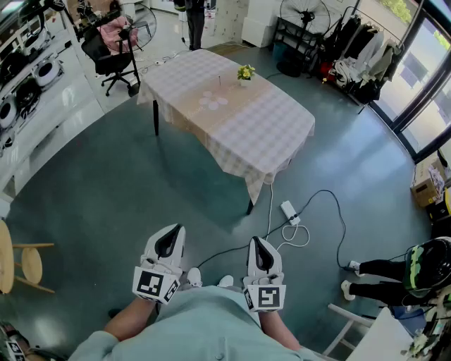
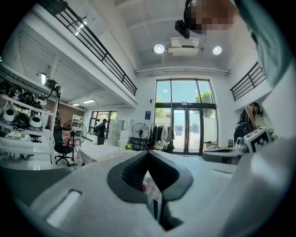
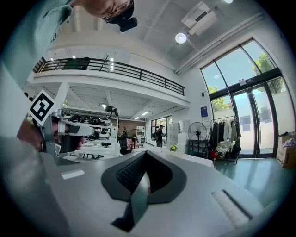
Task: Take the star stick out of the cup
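A long table (image 1: 232, 116) under a pale checked cloth stands far ahead across the floor. A small pot of yellow flowers (image 1: 245, 72) sits on it, and beside that rises a thin upright stick (image 1: 220, 82); it is too small to make out a cup or a star. Both grippers are held close to my body, well short of the table. The left gripper (image 1: 173, 234) and the right gripper (image 1: 255, 243) have their jaws together with nothing between them. The jaw tips meet in the left gripper view (image 2: 148, 153) and in the right gripper view (image 3: 145, 154). The flowers (image 3: 173, 148) show small in the distance.
A power strip with white and black cables (image 1: 289, 211) lies on the floor near the table's front corner. An office chair (image 1: 113, 53) stands at the back left, a fan (image 1: 304, 15) and a clothes rack (image 1: 359, 49) at the back right. A person's legs (image 1: 384, 271) show at right, a wooden stool (image 1: 28, 262) at left.
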The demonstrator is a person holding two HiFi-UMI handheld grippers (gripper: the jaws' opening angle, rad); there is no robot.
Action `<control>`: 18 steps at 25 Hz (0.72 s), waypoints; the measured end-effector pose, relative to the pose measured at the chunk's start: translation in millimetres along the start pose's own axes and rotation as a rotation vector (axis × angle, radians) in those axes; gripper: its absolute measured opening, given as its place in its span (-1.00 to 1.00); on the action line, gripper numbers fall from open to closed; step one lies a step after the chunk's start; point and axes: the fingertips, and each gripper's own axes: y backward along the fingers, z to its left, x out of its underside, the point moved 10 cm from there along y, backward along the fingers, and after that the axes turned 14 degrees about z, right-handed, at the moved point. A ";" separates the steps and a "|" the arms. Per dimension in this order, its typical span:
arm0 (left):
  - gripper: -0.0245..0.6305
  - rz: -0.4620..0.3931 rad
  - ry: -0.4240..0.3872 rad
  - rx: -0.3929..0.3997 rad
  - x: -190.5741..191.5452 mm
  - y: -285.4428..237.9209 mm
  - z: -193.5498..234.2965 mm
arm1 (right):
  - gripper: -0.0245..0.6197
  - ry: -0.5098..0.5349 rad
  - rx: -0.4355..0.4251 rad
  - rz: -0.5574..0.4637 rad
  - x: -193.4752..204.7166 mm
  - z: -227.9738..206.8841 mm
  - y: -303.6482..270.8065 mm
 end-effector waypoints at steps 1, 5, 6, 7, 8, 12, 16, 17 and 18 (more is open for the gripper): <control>-0.91 0.002 0.002 -0.001 -0.5 0.1 -0.6 | -0.94 0.001 -0.002 -0.003 -0.4 0.0 0.3; -0.91 0.003 0.000 -0.001 -0.9 0.4 -1.8 | -0.94 0.004 -0.005 -0.007 -1.3 0.5 1.2; -0.91 0.002 -0.004 0.000 -0.6 0.2 -1.8 | -0.94 0.004 -0.005 -0.007 -1.3 0.5 1.3; -0.91 0.002 -0.005 0.000 -0.2 0.1 -1.8 | -0.94 0.004 -0.005 -0.007 -1.3 0.5 1.3; -0.91 0.001 -0.005 0.001 0.4 0.1 -1.9 | -0.94 0.003 -0.006 -0.007 -1.1 0.6 1.4; -0.91 0.005 -0.006 0.002 2.3 2.9 -2.2 | -0.94 0.002 -0.007 -0.010 -1.7 2.9 3.6; -0.91 0.006 -0.009 0.004 3.2 2.5 -2.3 | -0.94 -0.012 -0.060 -0.013 -1.1 4.1 0.8; -0.91 0.005 -0.012 0.006 3.1 1.7 -2.1 | -0.93 -0.017 -0.074 -0.016 -0.6 4.5 -0.4; -0.91 0.005 -0.015 0.008 2.7 1.0 -1.9 | -0.93 -0.019 -0.083 -0.019 -0.4 5.2 -1.0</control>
